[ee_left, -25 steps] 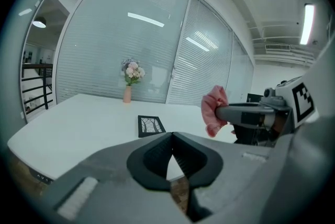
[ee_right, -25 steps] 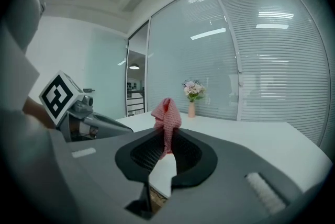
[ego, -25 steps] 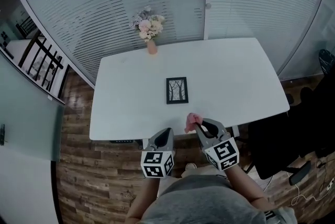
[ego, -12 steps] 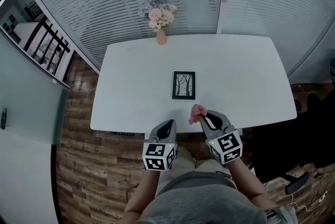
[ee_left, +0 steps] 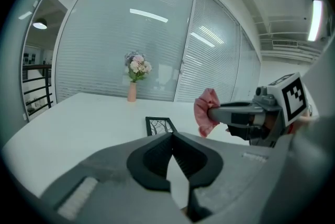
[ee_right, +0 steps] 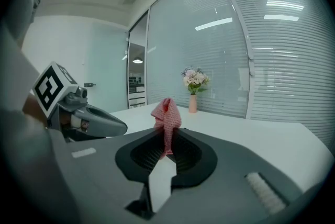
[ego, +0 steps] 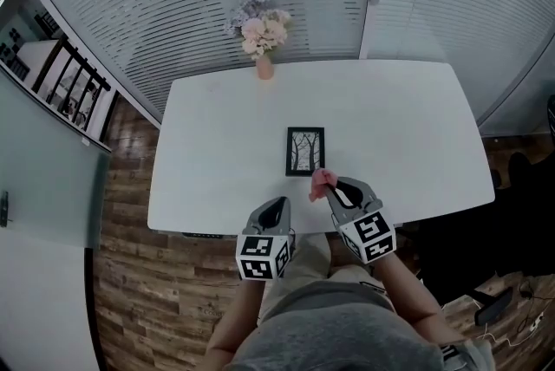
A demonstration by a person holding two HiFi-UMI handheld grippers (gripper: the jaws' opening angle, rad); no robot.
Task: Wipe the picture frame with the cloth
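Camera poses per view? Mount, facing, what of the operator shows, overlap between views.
Head view: on the person's head, steeply down at the white table with the picture frame; shows torso, forearms, left tongs, right tongs.
Left gripper view: on the left tongs, along their shut, empty jaws across the table toward the glass wall; right tongs at right.
Right gripper view: on the right tongs, along jaws clamped on the cloth; left tongs at left.
Shared: both gripper views see the flower vase and the cloth.

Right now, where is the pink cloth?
In the head view the cloth is pinched in the right gripper's jaws, over the table, just beside the frame's lower right corner.
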